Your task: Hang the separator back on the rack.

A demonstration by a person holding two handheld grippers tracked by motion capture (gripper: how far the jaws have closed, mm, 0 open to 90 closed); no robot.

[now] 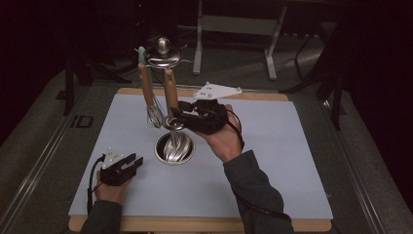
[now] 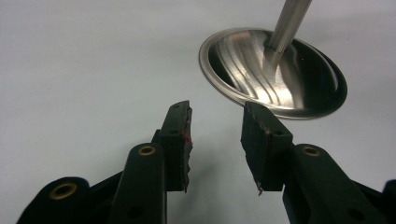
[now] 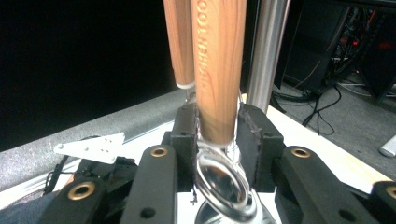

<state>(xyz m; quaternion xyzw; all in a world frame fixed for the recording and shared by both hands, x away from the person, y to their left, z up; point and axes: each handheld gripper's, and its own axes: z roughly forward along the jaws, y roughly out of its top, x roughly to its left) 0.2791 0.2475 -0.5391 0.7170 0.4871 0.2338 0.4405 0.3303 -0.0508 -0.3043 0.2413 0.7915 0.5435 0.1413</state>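
The right tool (image 1: 176,113) is raised over the pale blue worktop (image 1: 272,161), its jaws set around the lower end of a wooden-handled utensil with a steel loop (image 3: 218,70) — pads just beside the wood, though whether they press on it cannot be told. The utensil hangs from a shiny steel stand with a round dish base (image 1: 174,147), beside a wooden-handled wire whisk (image 1: 148,95). The left tool (image 1: 131,163) rests low near the base, jaws released with nothing between them.
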